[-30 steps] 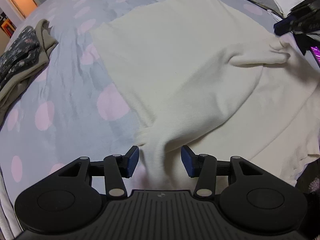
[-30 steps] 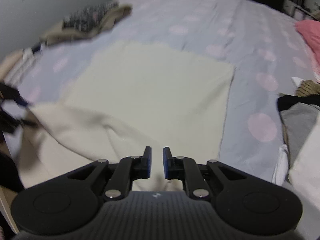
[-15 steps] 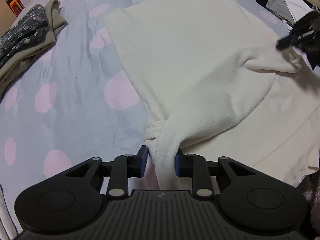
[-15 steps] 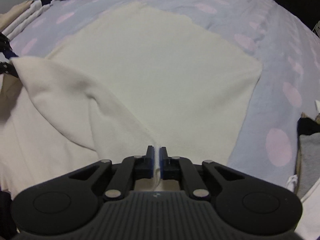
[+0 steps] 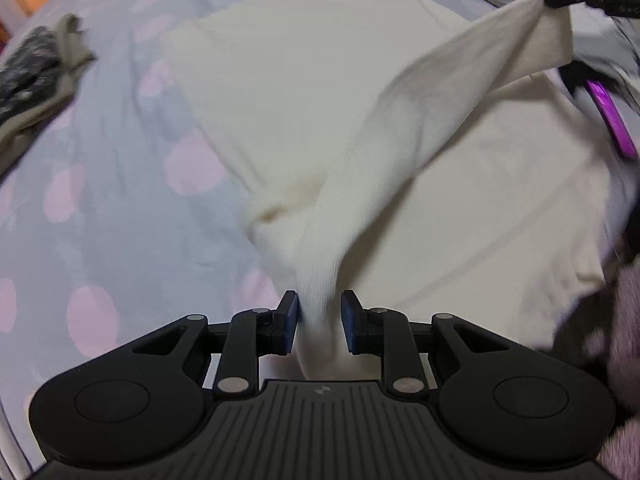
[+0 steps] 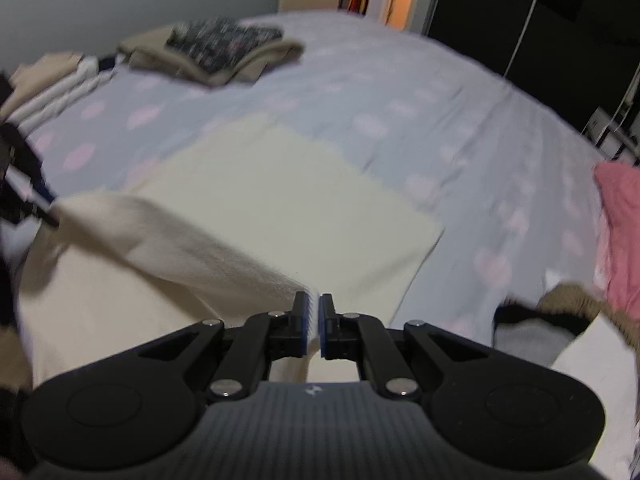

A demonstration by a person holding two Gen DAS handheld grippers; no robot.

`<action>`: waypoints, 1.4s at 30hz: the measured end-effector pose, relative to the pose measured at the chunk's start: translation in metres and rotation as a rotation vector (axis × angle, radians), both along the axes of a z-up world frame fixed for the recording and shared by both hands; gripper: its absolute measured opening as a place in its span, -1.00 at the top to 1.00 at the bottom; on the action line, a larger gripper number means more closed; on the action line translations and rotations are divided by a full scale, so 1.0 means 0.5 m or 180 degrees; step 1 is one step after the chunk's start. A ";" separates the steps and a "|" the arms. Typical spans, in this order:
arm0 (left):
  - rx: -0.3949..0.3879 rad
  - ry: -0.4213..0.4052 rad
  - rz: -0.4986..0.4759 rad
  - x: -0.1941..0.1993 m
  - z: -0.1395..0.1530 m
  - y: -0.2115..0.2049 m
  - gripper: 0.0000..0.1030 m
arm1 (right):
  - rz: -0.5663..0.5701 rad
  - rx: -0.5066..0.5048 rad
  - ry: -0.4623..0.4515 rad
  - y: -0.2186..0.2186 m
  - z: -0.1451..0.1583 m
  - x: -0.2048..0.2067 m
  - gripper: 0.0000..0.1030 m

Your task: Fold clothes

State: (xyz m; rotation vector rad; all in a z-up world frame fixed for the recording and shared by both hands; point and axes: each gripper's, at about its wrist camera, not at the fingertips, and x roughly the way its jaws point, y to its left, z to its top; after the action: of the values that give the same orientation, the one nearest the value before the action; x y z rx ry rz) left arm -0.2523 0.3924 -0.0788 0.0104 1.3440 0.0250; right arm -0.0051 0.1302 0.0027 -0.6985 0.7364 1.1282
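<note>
A cream garment (image 6: pixel 256 208) is spread on the dotted bedsheet (image 6: pixel 460 128). One edge of it is pinched between the nearly closed jaws of the right gripper (image 6: pixel 314 320). Beyond the garment, folded clothes (image 6: pixel 216 50) are stacked.

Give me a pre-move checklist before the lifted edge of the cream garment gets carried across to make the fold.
1. Left gripper clamped on the cream garment: ok, a bunched ribbed part sits between its pads.
2. Right gripper clamped on it: ok, a thin edge is pinched.
3. Span between the two grips taut: ok, lifted off the bed.
4. Lower layer flat on the dotted bedsheet: ok where visible.
5. Landing area free of the folded pile: ok, it lies apart.
6. Far edges aligned: cannot tell, blurred.
</note>
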 end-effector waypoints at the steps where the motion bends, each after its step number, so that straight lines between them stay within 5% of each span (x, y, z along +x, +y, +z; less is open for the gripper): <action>1: -0.0015 0.0023 -0.0053 -0.005 -0.002 -0.007 0.60 | 0.0023 -0.0091 0.0039 -0.011 -0.019 -0.010 0.88; 6: -0.0084 0.0150 -0.0228 -0.025 -0.015 -0.026 0.60 | 0.0121 -0.0555 0.0146 -0.047 -0.104 -0.036 0.88; 15: -0.0150 0.0435 -0.0283 -0.052 -0.052 -0.029 0.60 | 0.0496 -0.0902 0.0563 -0.098 -0.182 -0.079 0.88; 20: -0.0409 0.0131 -0.0163 -0.055 -0.010 -0.007 0.60 | 0.0865 -0.1143 0.0791 -0.107 -0.205 -0.111 0.86; 25: -0.0503 -0.0231 0.0091 -0.041 0.029 0.015 0.57 | 0.0735 -0.0774 0.0877 -0.133 -0.156 -0.098 0.59; 32: -0.0339 -0.0492 0.0337 0.002 0.035 0.021 0.57 | -0.0078 -0.0338 0.0833 -0.115 -0.126 -0.012 0.50; 35: -0.0313 -0.0479 0.0305 0.014 0.028 0.014 0.57 | -0.0198 -0.0355 0.0831 -0.098 -0.149 -0.007 0.16; 38: -0.0284 -0.0426 0.0267 0.022 0.018 0.006 0.57 | -0.0180 -0.0440 0.0827 -0.088 -0.172 -0.009 0.24; 39: -0.0274 -0.0401 0.0261 0.023 0.015 0.005 0.57 | -0.0169 -0.0488 0.0800 -0.082 -0.180 -0.013 0.42; 40: -0.0254 -0.0378 0.0263 0.023 0.012 0.003 0.57 | -0.0136 -0.0516 0.0796 -0.079 -0.184 -0.015 0.91; 42: -0.0222 -0.0352 0.0281 0.019 0.010 0.004 0.57 | 0.0017 -0.0469 0.0850 -0.077 -0.175 -0.025 0.92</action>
State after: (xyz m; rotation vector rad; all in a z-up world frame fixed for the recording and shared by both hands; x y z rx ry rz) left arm -0.2428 0.3944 -0.0739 -0.1079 1.2334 0.0524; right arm -0.0174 0.0919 -0.0846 -0.6799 1.0531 1.1937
